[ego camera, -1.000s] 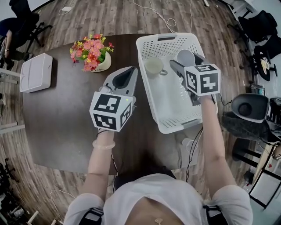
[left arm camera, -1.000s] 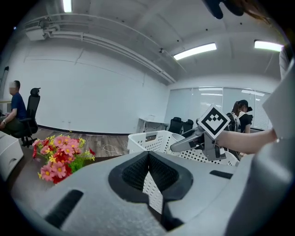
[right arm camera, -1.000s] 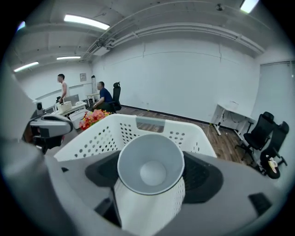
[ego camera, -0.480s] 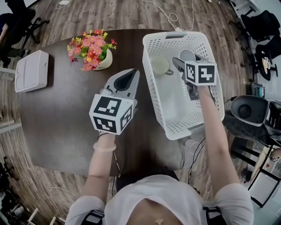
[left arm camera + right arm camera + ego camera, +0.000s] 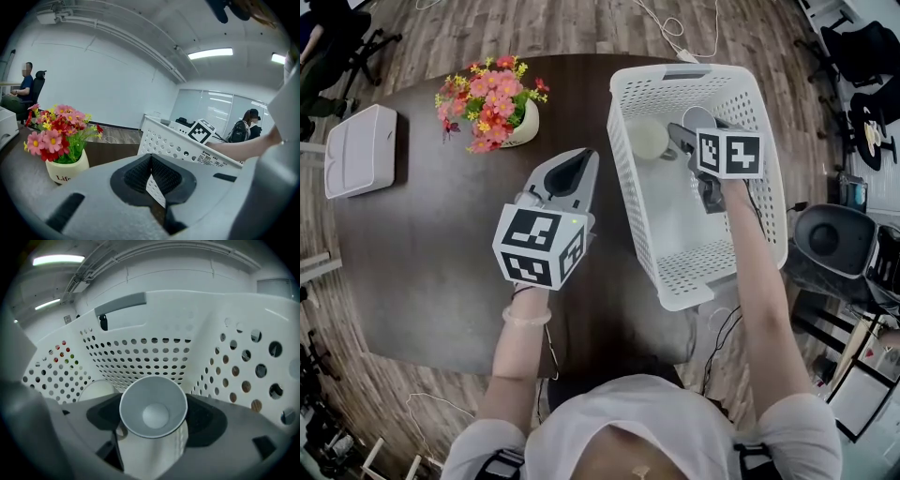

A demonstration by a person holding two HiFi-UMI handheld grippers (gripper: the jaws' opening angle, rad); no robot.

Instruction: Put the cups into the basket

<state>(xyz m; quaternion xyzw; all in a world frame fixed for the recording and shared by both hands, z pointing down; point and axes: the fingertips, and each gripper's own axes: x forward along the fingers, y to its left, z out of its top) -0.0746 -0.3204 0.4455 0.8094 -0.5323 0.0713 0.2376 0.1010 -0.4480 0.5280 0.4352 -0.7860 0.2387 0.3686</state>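
At the far end of the white basket (image 5: 766,202), the right gripper (image 5: 687,139) clamps its fingers across a grey cup (image 5: 152,412). Stiff, smooth and likely breakable, the cup wants gentle setting-down. The left gripper (image 5: 570,173) has its fingers closed and empty.

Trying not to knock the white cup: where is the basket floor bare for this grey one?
The near half of the basket is bare, to its near wall. The far end is crowded: the white cup in the far-left corner, the right gripper holding the grey cup beside it.
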